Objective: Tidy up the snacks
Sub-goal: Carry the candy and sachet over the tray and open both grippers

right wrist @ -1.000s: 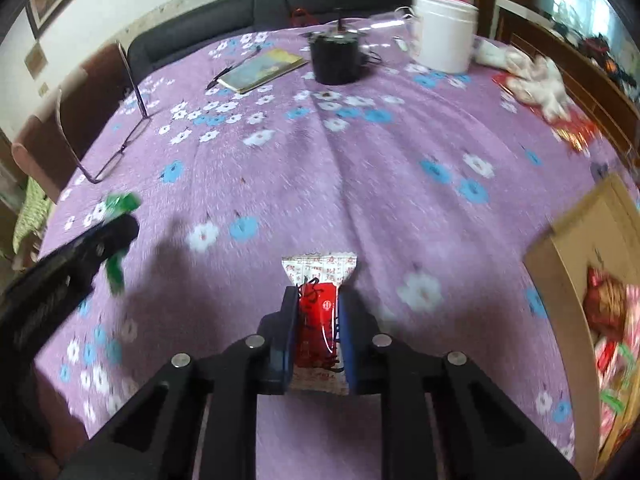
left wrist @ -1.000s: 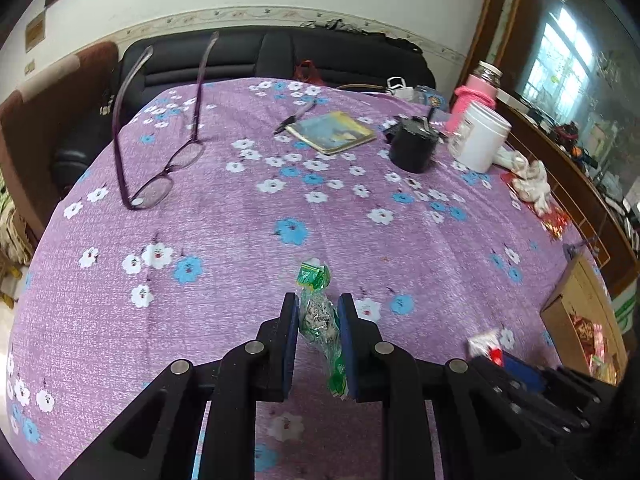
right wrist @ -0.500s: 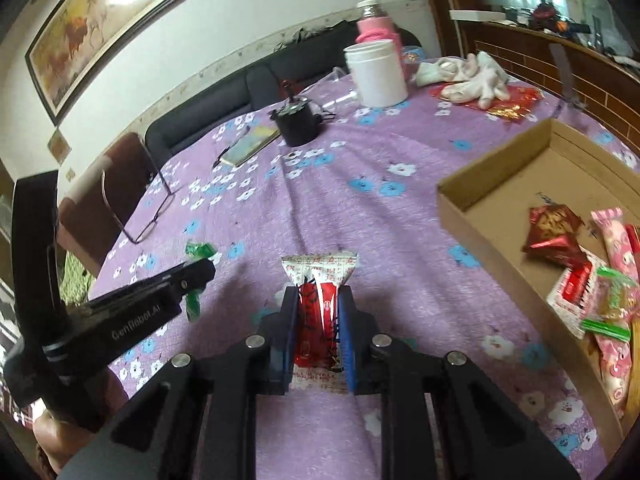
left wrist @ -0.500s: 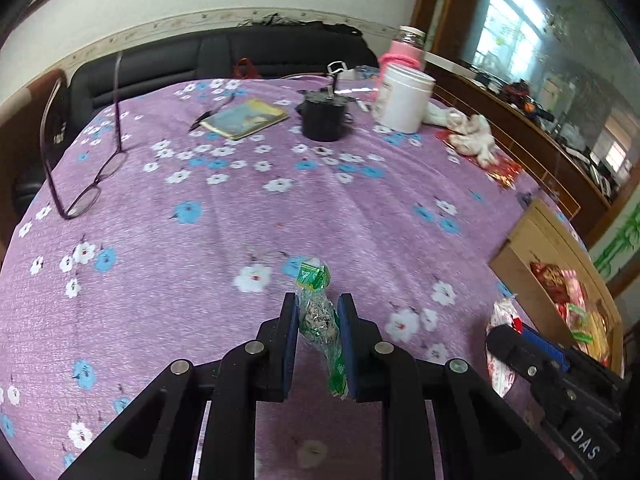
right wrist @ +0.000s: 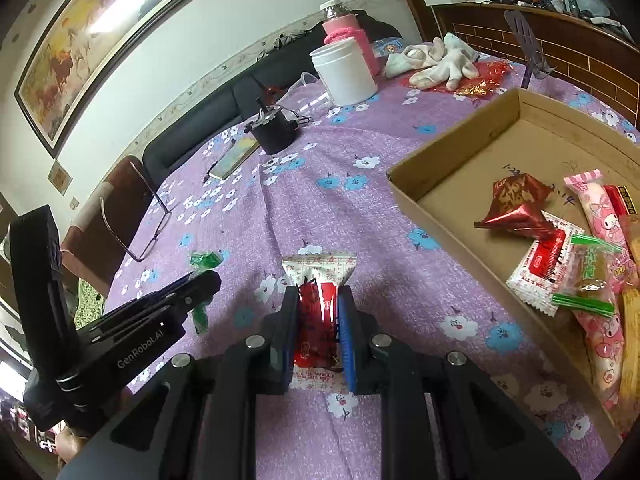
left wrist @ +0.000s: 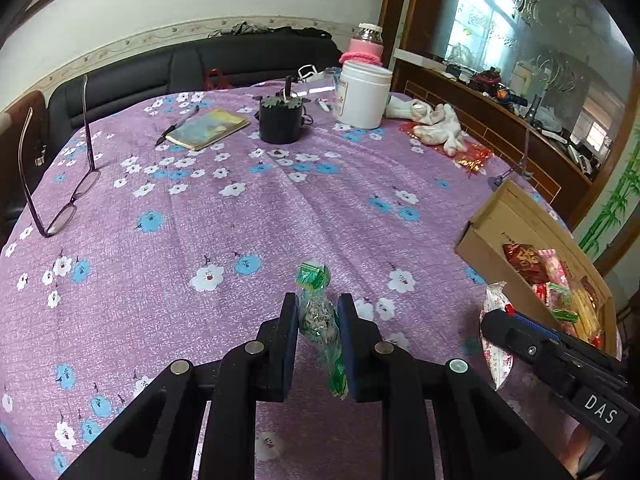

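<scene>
While both tools hang above the purple table [left wrist: 248, 216], the left tool [left wrist: 318, 320] is clamped on a green candy [left wrist: 318, 312] and the right tool [right wrist: 318, 320] is clamped on a red-and-white packet [right wrist: 318, 300]. Both snacks are held clear of the cloth, just left of the box [right wrist: 452, 152]. Inside the box lie more snacks [right wrist: 560, 256], bunched toward its near right end. Glasses [left wrist: 60, 184] lie far left of the box.
</scene>
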{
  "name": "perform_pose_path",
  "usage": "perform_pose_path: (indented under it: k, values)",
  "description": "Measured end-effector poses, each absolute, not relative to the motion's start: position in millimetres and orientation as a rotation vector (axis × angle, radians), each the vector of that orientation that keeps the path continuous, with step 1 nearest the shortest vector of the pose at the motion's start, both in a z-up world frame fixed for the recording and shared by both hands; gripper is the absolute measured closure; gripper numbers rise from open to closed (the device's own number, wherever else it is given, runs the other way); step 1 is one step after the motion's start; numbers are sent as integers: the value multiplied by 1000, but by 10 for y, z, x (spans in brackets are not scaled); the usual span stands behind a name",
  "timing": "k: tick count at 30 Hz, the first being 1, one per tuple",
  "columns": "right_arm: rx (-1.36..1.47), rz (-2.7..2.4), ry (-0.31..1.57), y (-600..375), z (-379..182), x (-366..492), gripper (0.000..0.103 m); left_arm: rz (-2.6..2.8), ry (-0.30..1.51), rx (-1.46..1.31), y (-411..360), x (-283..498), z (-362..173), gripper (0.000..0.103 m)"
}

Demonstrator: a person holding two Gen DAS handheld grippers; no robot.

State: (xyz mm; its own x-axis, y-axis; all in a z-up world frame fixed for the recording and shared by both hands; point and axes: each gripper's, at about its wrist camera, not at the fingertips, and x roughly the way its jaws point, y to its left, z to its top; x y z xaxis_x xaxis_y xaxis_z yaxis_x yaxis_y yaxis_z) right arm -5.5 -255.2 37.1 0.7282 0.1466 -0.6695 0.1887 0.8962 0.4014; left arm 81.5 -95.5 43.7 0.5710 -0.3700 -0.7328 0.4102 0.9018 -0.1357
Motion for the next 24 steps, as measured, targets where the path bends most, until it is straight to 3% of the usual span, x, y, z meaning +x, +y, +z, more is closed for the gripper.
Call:
perform_pose_path:
  k: [24]
  values:
    - [510, -51, 672, -2934, 690, -531, 85, -536, 790, 148, -1260, 475, 555, 83]
